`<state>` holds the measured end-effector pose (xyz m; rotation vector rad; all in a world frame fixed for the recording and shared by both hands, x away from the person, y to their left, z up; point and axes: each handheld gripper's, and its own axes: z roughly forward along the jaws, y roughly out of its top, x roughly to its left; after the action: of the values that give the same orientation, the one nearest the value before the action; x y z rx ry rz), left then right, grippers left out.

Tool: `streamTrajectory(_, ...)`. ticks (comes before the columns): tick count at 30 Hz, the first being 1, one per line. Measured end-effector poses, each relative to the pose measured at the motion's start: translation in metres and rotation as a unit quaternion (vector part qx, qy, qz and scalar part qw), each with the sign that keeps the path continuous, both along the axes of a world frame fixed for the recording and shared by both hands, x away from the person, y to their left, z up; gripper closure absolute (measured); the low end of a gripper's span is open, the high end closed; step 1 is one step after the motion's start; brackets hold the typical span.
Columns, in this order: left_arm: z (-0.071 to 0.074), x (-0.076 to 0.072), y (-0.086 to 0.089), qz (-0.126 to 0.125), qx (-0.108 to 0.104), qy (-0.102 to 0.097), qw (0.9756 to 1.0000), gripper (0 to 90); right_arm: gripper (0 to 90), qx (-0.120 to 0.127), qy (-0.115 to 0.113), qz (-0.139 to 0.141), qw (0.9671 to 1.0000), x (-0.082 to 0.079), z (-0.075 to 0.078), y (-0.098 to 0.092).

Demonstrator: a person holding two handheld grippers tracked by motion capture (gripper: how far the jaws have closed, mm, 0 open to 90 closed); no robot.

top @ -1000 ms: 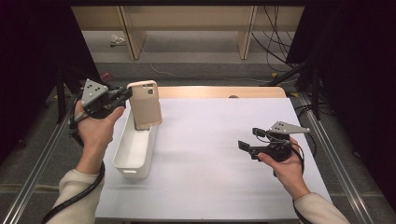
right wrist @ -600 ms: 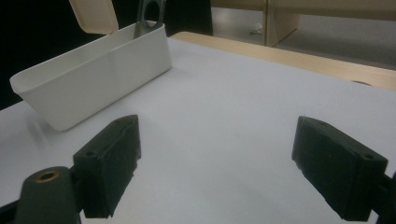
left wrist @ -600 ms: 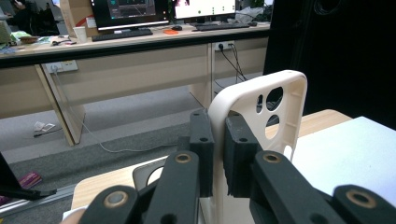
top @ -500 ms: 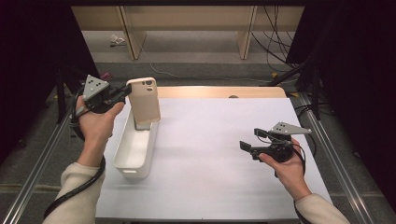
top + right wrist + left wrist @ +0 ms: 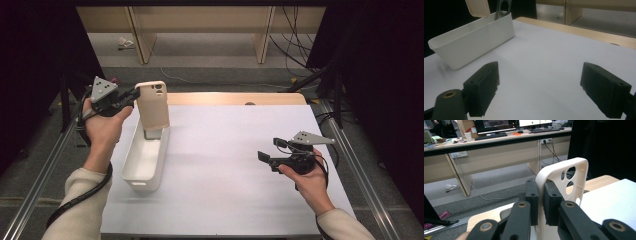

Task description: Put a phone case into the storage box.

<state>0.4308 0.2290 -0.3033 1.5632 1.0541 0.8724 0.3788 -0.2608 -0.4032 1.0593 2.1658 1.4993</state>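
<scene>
Left hand-held gripper raised, pinching phone case upright over bin; right hand-held gripper low, spread.

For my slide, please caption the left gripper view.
Hand-held gripper clamps the rim of a beige phone case.

A long white plastic bin sits on the left part of the white table mat. A beige phone case stands upright above the bin's far end; a second phone case leans inside it.
</scene>
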Motion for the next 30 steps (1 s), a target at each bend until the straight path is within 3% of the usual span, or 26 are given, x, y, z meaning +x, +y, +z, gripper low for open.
streamTrajectory(30,-0.021,0.022,0.019,0.018,0.014,0.025,0.9994,83.2,16.4,0.0,0.0,-0.002,1.0,0.0,0.0,0.0)
